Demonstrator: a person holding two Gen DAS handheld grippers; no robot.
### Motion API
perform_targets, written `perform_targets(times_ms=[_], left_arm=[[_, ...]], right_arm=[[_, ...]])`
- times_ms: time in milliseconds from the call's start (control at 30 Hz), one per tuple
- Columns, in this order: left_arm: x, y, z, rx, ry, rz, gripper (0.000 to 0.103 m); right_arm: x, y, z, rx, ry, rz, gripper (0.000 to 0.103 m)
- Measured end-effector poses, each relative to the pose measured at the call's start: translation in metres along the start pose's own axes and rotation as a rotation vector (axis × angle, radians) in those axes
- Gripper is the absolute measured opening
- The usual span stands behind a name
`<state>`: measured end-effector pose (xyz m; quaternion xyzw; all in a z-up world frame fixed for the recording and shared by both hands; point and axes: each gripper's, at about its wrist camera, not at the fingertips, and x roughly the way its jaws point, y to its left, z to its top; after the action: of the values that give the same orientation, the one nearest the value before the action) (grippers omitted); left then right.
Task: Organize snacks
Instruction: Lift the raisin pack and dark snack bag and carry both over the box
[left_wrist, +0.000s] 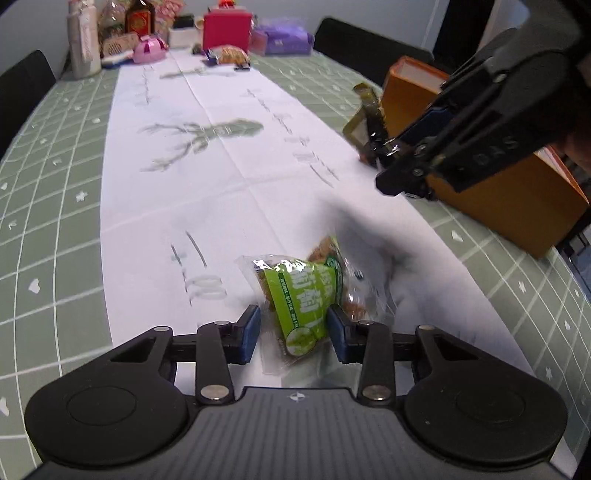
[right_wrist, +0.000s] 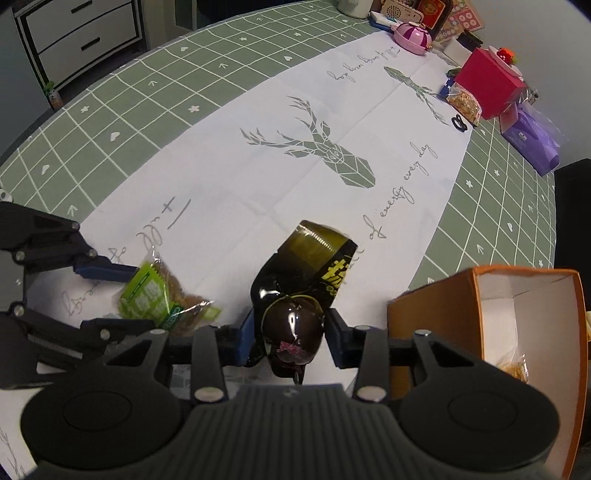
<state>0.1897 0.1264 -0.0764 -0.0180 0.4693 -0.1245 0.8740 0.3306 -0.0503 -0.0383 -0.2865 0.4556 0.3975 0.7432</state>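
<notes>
So we've got 2 handheld grippers over a tabletop (right_wrist: 122, 122) with a green grid cloth and a white runner (right_wrist: 258, 177) printed with a deer head.

Our left gripper (left_wrist: 293, 326) has its blue-padded fingers (left_wrist: 249, 328) closed on a green snack packet (left_wrist: 306, 295), a clear wrapper with a bright green label and brown pieces inside. The packet sits low on the runner; we can't tell if its bottom edge is touching the cloth or just off it. From the right wrist view the same packet (right_wrist: 155, 295) shows up pinched between the left gripper's fingers at the left edge.

Our right gripper (right_wrist: 290, 334) is clamped on a dark snack packet (right_wrist: 295, 295), glossy black-brown with yellow lettering and an olive-green top end. It's held up off the runner, tilted away from the camera. In the left wrist view that packet (left_wrist: 364, 122) hangs right in front of the box.

The orange box (right_wrist: 436, 310) sits just beside the right gripper, open at the top, white inside, with 1 clear packet of something brownish (right_wrist: 515, 367) already lying in it.

At the far end there's clutter: a red box (right_wrist: 487, 81), a purple pack (right_wrist: 532, 140), a pink round case (right_wrist: 412, 37) and another snack bag (right_wrist: 463, 101).
</notes>
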Motion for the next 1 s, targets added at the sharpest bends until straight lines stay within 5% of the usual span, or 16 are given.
perform_targets(times_ms=[100,267,367,467,667,800,1000], left_arm=[[-0.005,-0.013,-0.005,0.11,0.103,-0.02,0.057],[-0.022,-0.023,-0.006,0.217,0.005,0.082,0.086],[-0.027,-0.027,-0.001,0.258,-0.086,0.008,0.091],[-0.014,-0.04,0.005,0.361,-0.083,0.008,0.093],[0.026,-0.047,0.003,0.503,0.01,0.063,0.095],[0.026,-0.037,0.005,0.442,0.011,0.024,0.091],[0.022,-0.026,0.011,0.345,0.005,-0.013,0.06]], right_arm=[[-0.012,0.006,-0.022,0.001,-0.02,0.024,0.039],[-0.03,0.008,-0.053,0.03,-0.075,0.07,0.04],[-0.037,0.003,-0.07,0.067,-0.112,0.1,0.04],[-0.04,-0.006,-0.087,0.12,-0.133,0.138,0.04],[-0.049,-0.023,-0.105,0.162,-0.163,0.136,0.04],[-0.053,-0.034,-0.114,0.186,-0.183,0.155,0.04],[-0.054,-0.046,-0.118,0.213,-0.206,0.172,0.041]])
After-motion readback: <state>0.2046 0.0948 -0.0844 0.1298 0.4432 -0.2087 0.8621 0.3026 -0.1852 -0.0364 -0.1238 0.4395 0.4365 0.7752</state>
